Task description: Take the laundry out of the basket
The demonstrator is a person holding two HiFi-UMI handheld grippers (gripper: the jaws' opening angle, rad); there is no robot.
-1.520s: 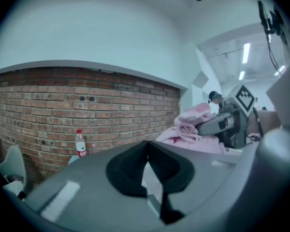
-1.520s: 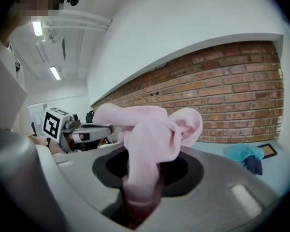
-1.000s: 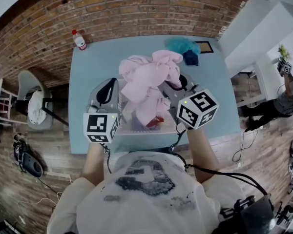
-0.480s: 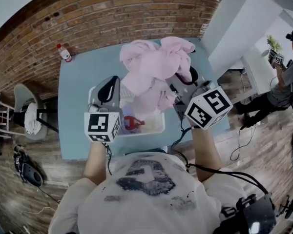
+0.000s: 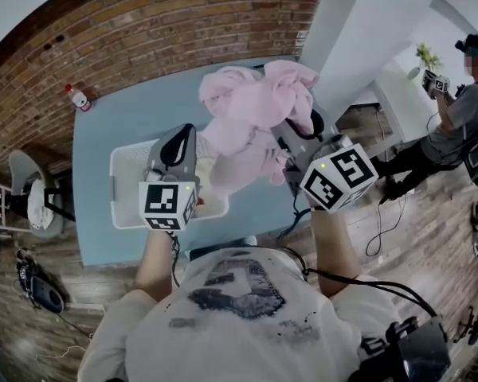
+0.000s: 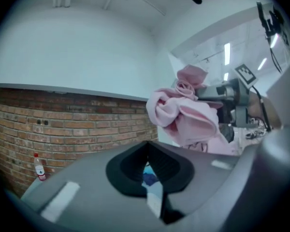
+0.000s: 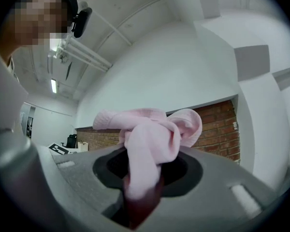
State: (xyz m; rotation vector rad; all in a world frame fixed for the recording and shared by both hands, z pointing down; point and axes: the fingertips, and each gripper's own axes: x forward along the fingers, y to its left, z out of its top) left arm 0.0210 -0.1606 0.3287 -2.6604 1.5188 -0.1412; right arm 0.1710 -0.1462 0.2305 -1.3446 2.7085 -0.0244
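Note:
A bundle of pink laundry hangs in the air over the blue table, well above and to the right of the white basket. My right gripper is shut on it; in the right gripper view the pink cloth bulges out from between the jaws. My left gripper is level beside the bundle, over the basket's right end. Its jaws meet with nothing between them. The left gripper view shows the pink bundle off to the right. Some pale cloth lies in the basket.
A small bottle with a red cap stands at the table's far left corner by the brick wall. A white pillar rises right of the table. A person stands far right. A chair is left of the table.
Both grippers have moved to the right and up, carrying the pink bundle out of the basket. The basket now lies to their left, with the bundle clear of its rim.

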